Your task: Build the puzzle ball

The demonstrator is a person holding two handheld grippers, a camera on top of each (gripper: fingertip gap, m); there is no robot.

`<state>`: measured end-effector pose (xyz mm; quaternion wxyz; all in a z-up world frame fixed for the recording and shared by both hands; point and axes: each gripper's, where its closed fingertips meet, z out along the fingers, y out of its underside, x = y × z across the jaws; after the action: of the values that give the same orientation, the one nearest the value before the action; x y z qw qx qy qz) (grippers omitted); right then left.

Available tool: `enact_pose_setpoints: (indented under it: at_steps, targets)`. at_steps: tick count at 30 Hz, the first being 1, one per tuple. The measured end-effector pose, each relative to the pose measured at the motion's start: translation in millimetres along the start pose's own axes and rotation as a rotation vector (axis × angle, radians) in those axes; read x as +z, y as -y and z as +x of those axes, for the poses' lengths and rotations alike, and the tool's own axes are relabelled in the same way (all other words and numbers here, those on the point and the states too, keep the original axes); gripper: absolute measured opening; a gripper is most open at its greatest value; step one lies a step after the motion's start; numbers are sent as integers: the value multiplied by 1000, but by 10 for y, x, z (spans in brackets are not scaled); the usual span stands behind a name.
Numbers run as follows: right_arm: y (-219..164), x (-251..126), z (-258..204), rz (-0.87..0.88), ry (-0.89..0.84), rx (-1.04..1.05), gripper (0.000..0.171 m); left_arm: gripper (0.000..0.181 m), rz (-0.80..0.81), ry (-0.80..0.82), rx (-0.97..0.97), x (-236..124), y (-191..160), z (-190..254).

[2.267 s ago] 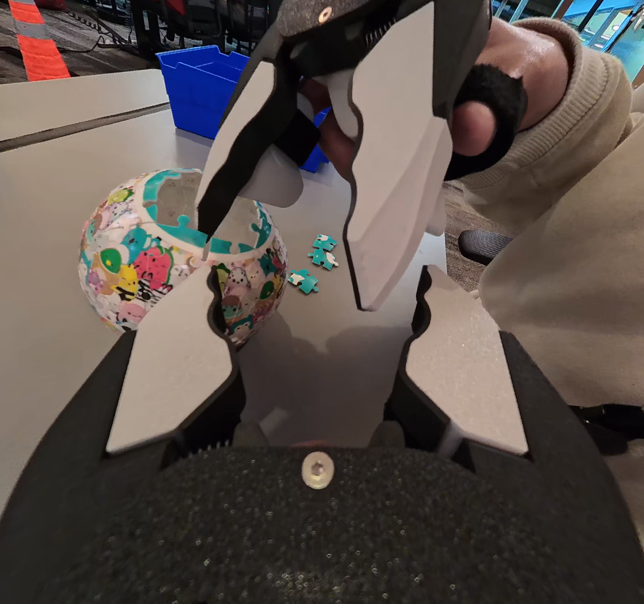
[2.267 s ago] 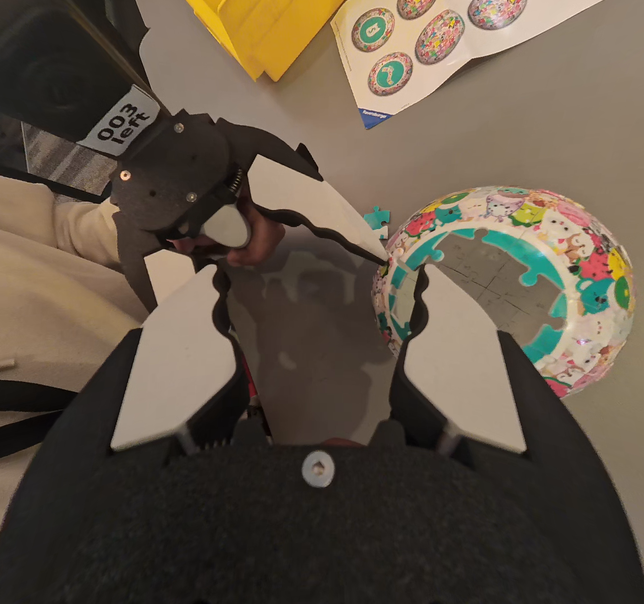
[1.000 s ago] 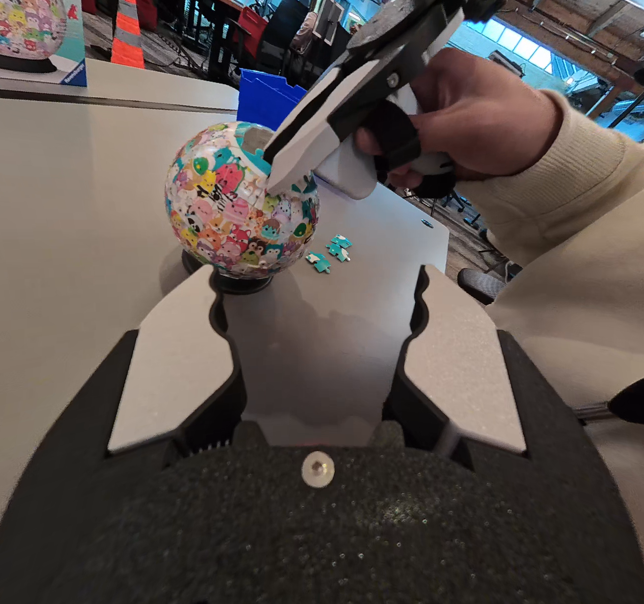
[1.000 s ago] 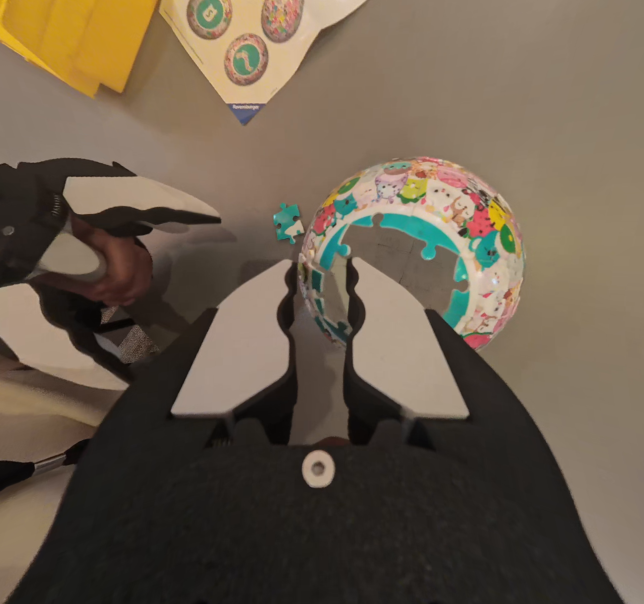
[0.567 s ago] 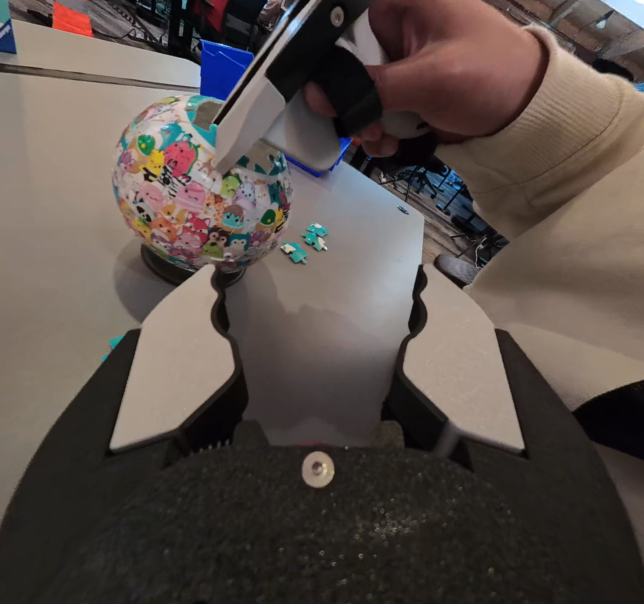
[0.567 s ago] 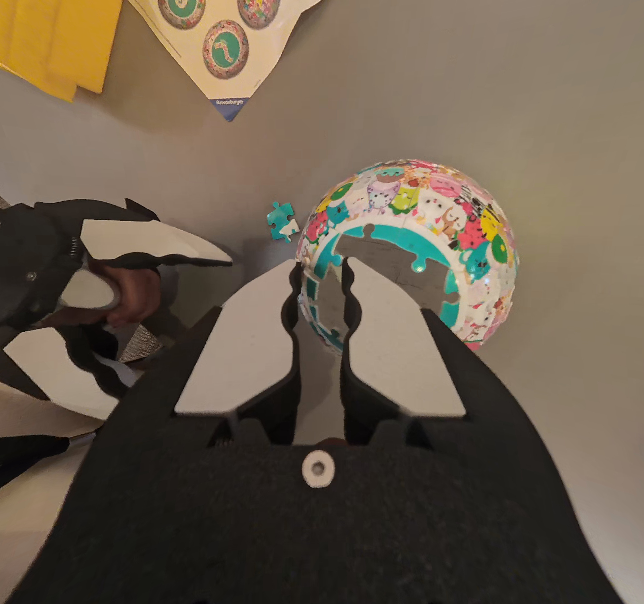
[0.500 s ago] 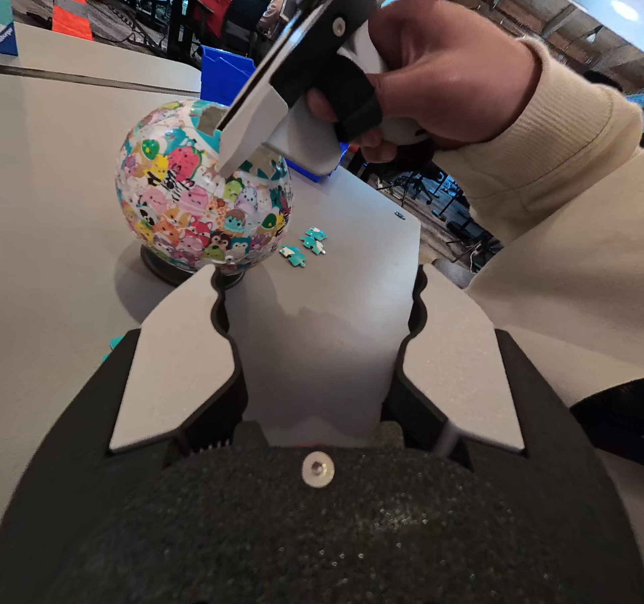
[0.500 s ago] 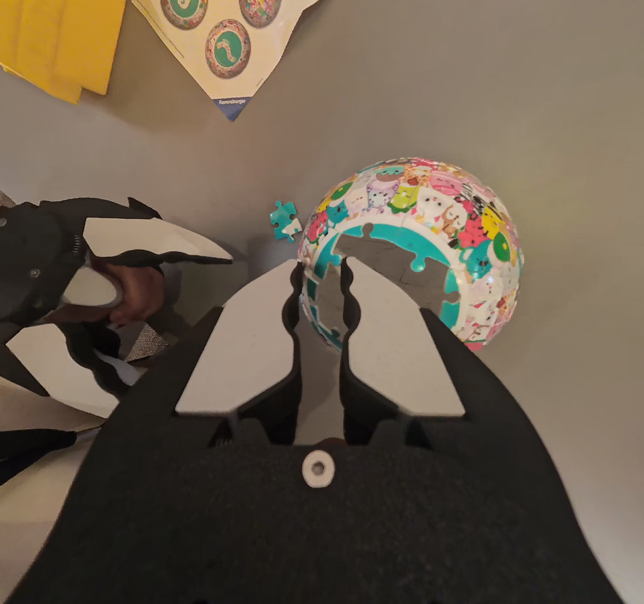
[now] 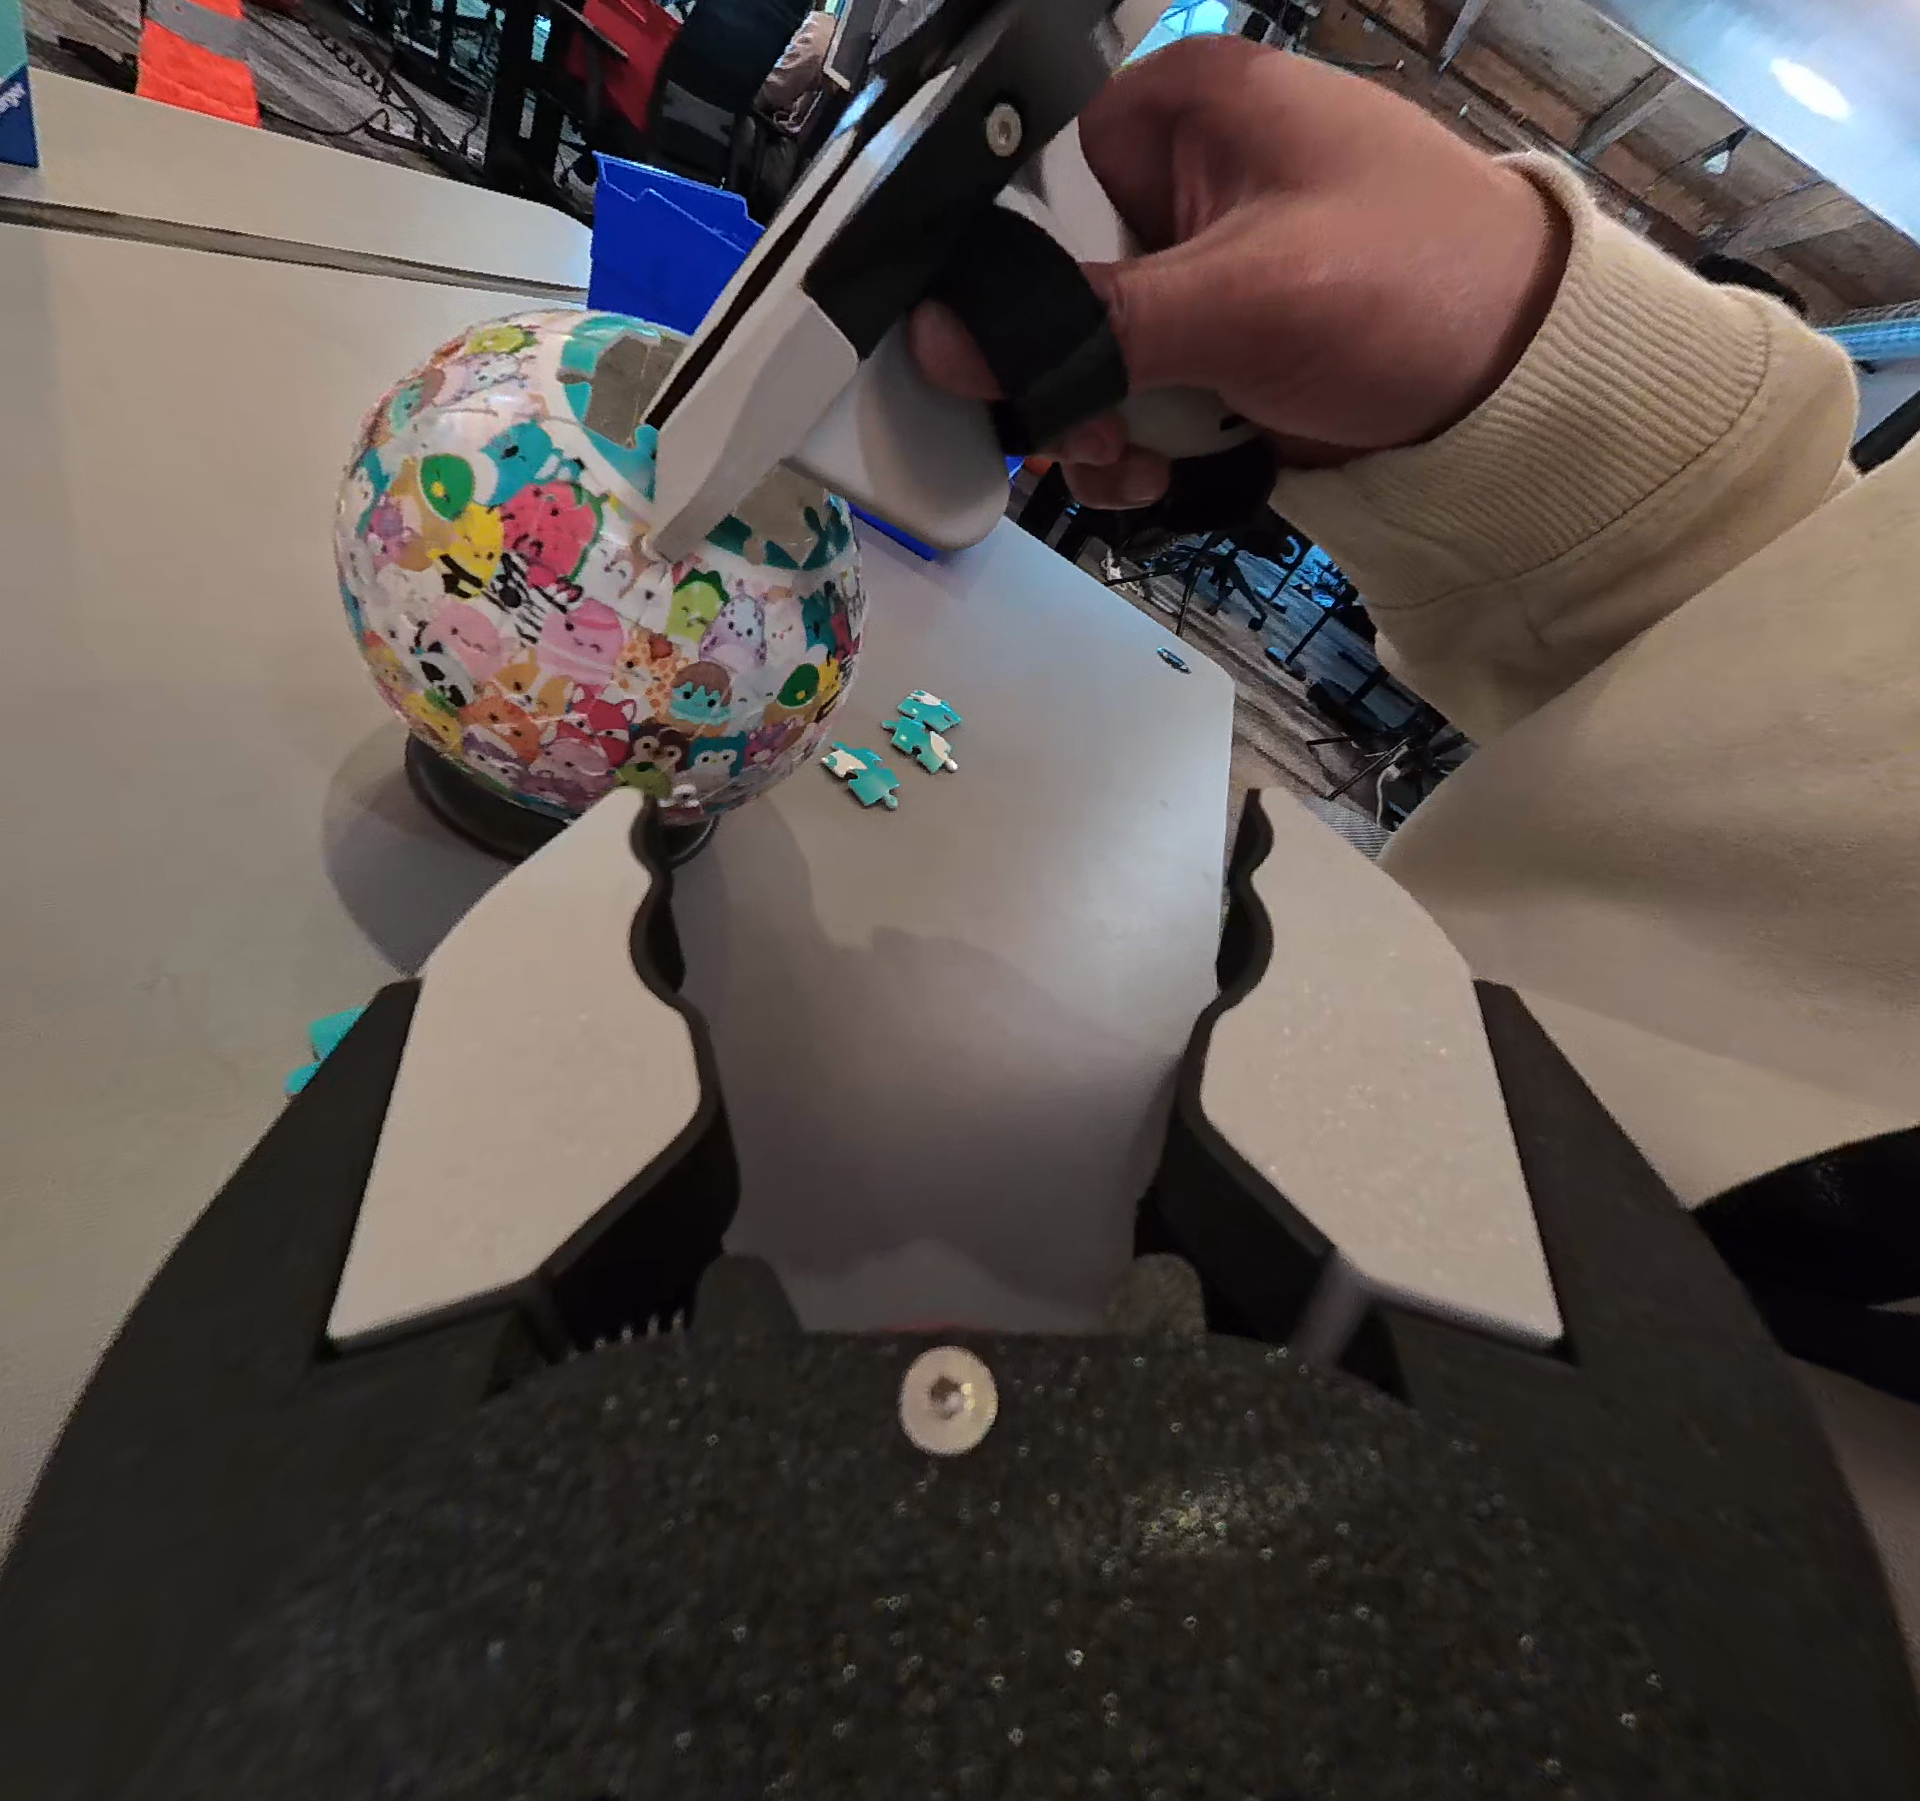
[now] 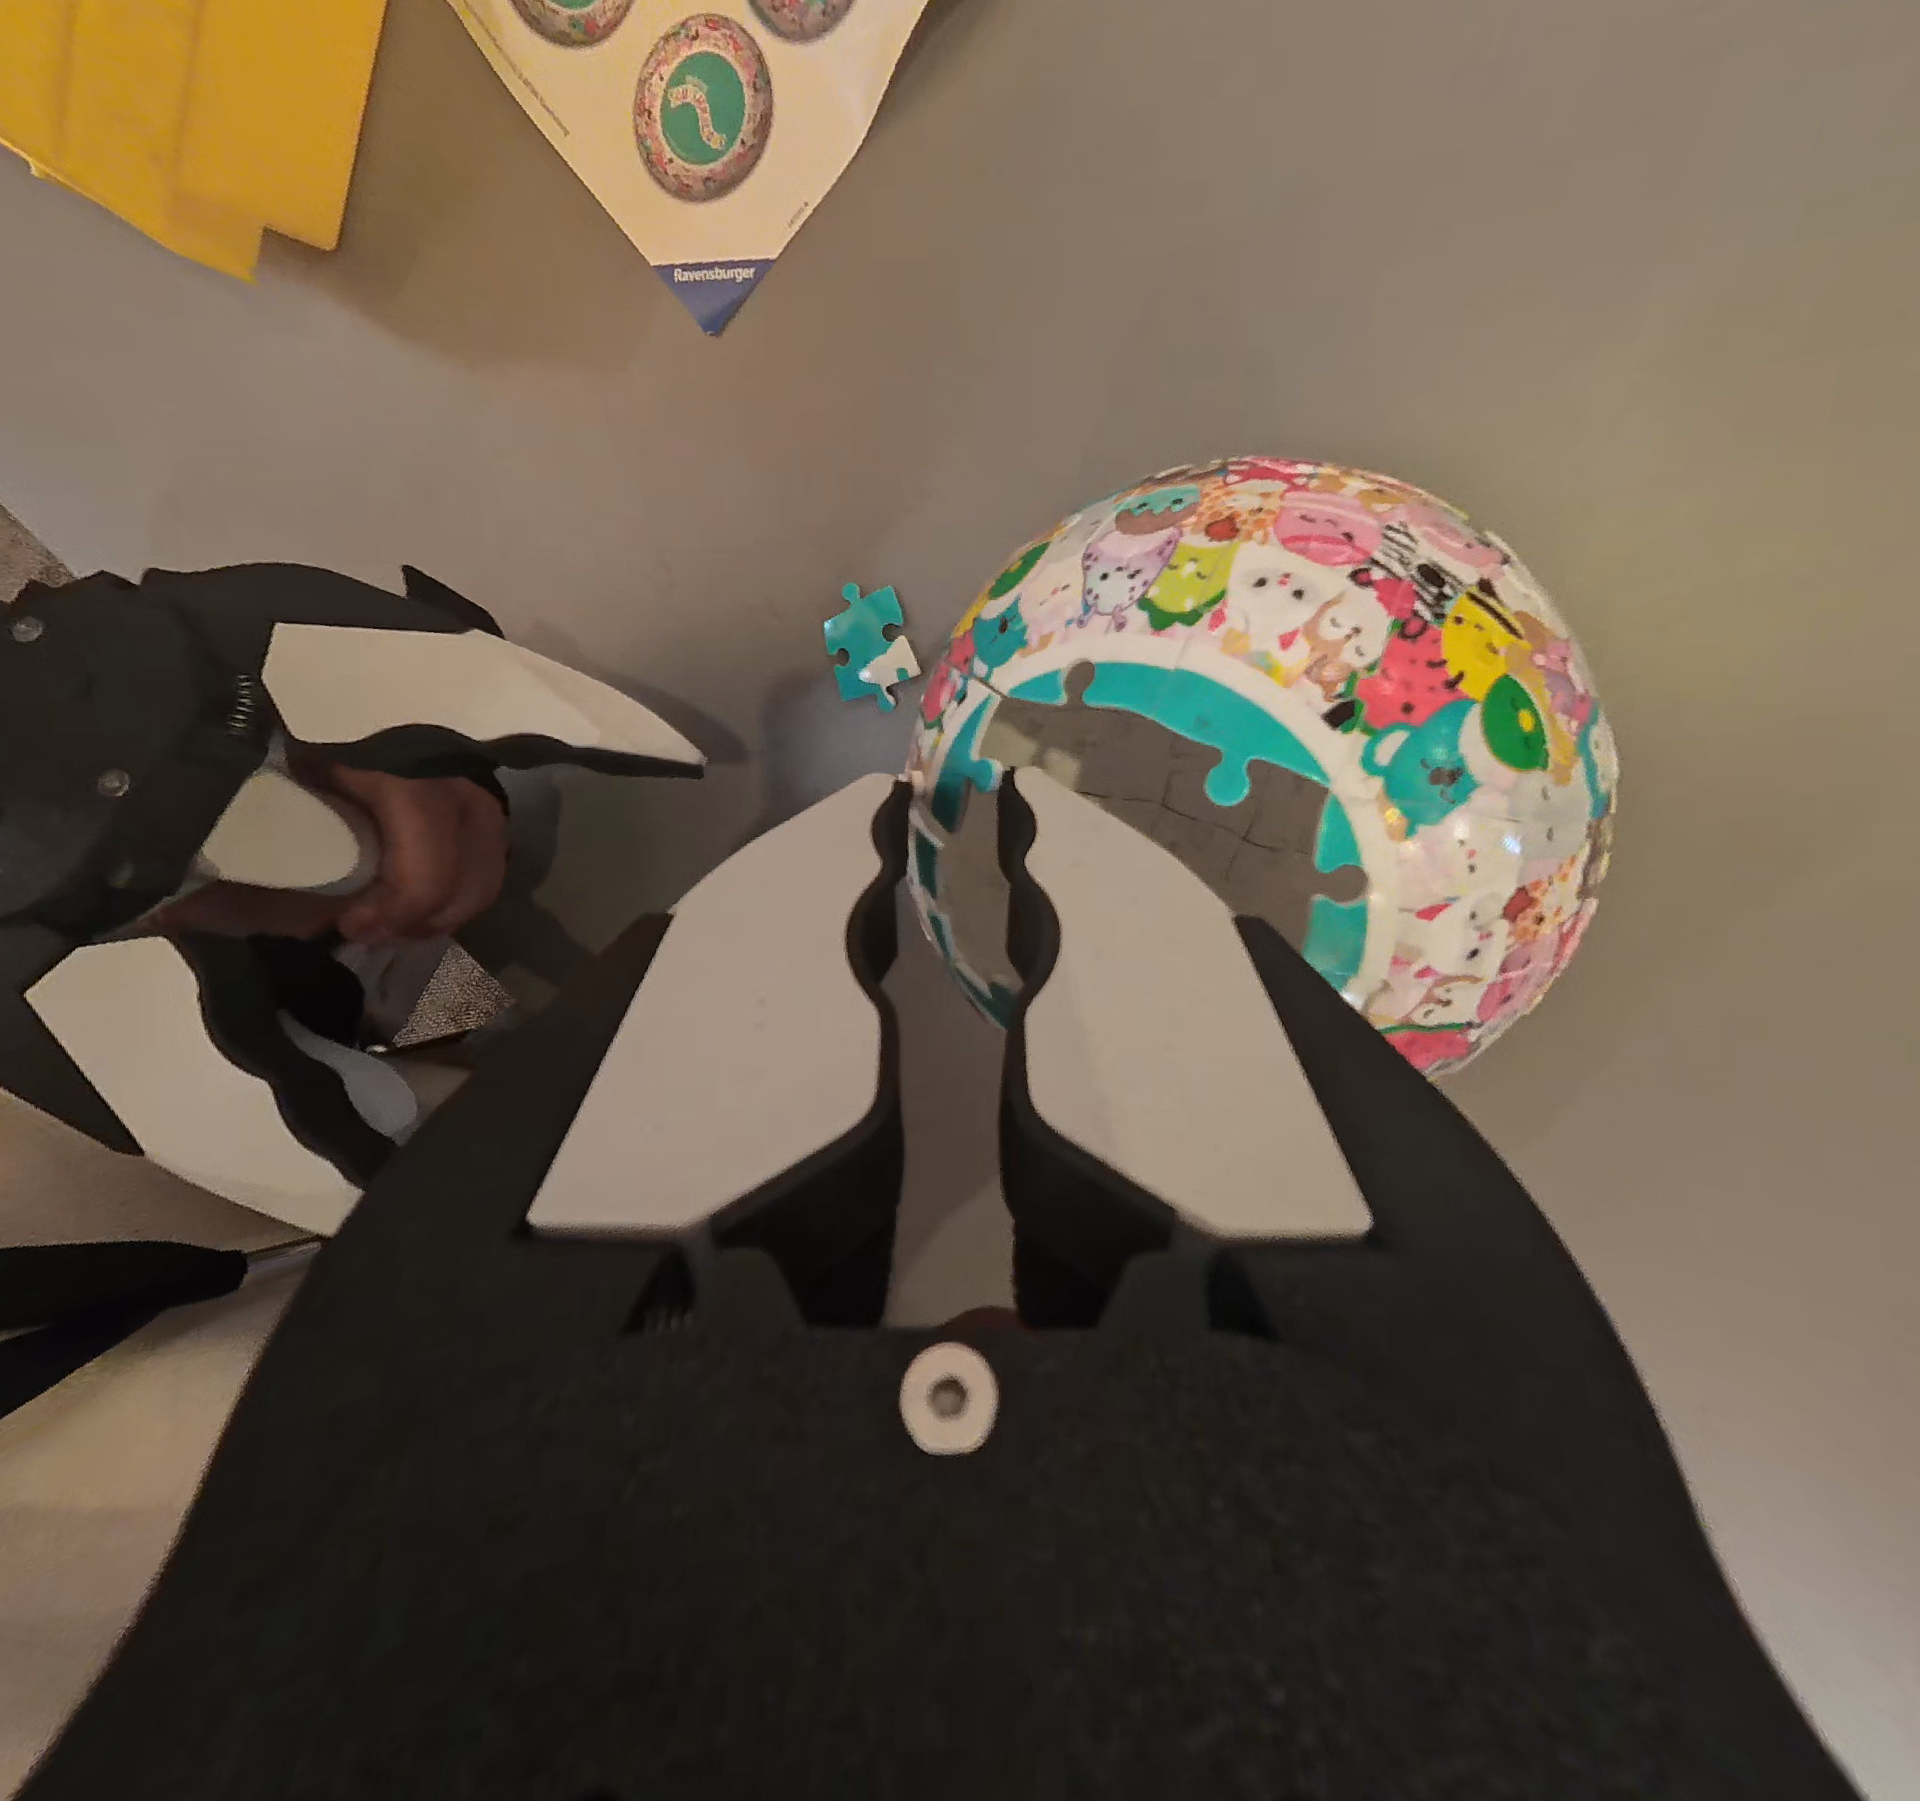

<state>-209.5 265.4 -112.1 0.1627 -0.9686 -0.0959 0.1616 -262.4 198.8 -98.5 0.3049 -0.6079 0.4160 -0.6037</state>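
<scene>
Left wrist view, left to right. The puzzle ball [image 9: 597, 572] stands on a dark round stand [image 9: 468, 801] on the grey tabletop [image 9: 156, 608], left of centre and beyond the left gripper [image 9: 940, 852], whose fingers are wide apart and hold nothing. The ball is nearly complete; an opening rimmed in teal remains at its top. The right gripper [image 9: 665, 530] reaches down from the upper right, held in a hand [image 9: 1288, 297], its tip touching the rim of that opening. Three loose teal pieces [image 9: 899, 749] lie on the tabletop just right of the ball.

Right wrist view, left to right. A yellow sheet [image 10: 177, 47] and a printed instruction leaflet [image 10: 717, 37] lie at the far left. One more teal piece [image 10: 871, 645] lies just beside the ball. The right gripper's fingers [image 10: 790, 951] are nearly together, straddling the rim; whether they clamp a piece cannot be told.

The step in hand appears to be seating an edge piece at the top opening. The next move probably calls for gentle downward pressure without denting the shell, then fetching a loose piece.
</scene>
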Motion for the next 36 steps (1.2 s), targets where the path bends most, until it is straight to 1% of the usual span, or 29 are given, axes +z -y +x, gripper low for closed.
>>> enact_pose_setpoints:
  at_steps: [5,7,11,16,20,23,26,28,29,30,31,32,33,34,35,36]
  targets:
    - [-3,19,-19,-14,18,-4,14,102,20,-87,-39,159,14,98]
    - [-7,35,-35,-22,24,-13,13,104,39,-99,-14,256,61,139]
    - [8,45,-55,-16,44,-21,11,116,44,-35,31,413,102,38]
    - [4,46,-28,-12,43,-28,10,116,22,-35,18,481,70,-1]
    - [10,40,-35,-6,50,-36,12,116,44,-19,27,452,118,-21]
    - [14,-10,-56,6,60,-31,28,116,26,-17,26,476,85,-49]
    - [-17,-172,-57,21,24,-65,31,115,33,-13,32,461,100,-33]
    - [27,-382,-166,89,55,-129,31,114,45,-14,38,434,122,4]
    - [54,-497,-175,129,50,-179,31,113,54,-13,45,425,133,19]
    - [80,-606,-103,167,10,-236,32,113,52,-11,47,431,127,20]
    - [127,-703,35,223,-54,-296,40,114,37,-7,48,450,102,4]
    - [171,-778,276,291,-160,-324,49,115,19,0,49,470,74,-19]
    - [172,-809,513,334,-237,-336,63,115,11,4,53,485,62,-33]
    - [149,-769,646,352,-227,-352,73,115,13,3,53,494,66,-35]
    - [89,-657,707,351,-150,-364,75,115,16,1,50,501,73,-32]
    - [-1,-509,732,335,-45,-344,90,115,17,-2,48,507,76,-27]
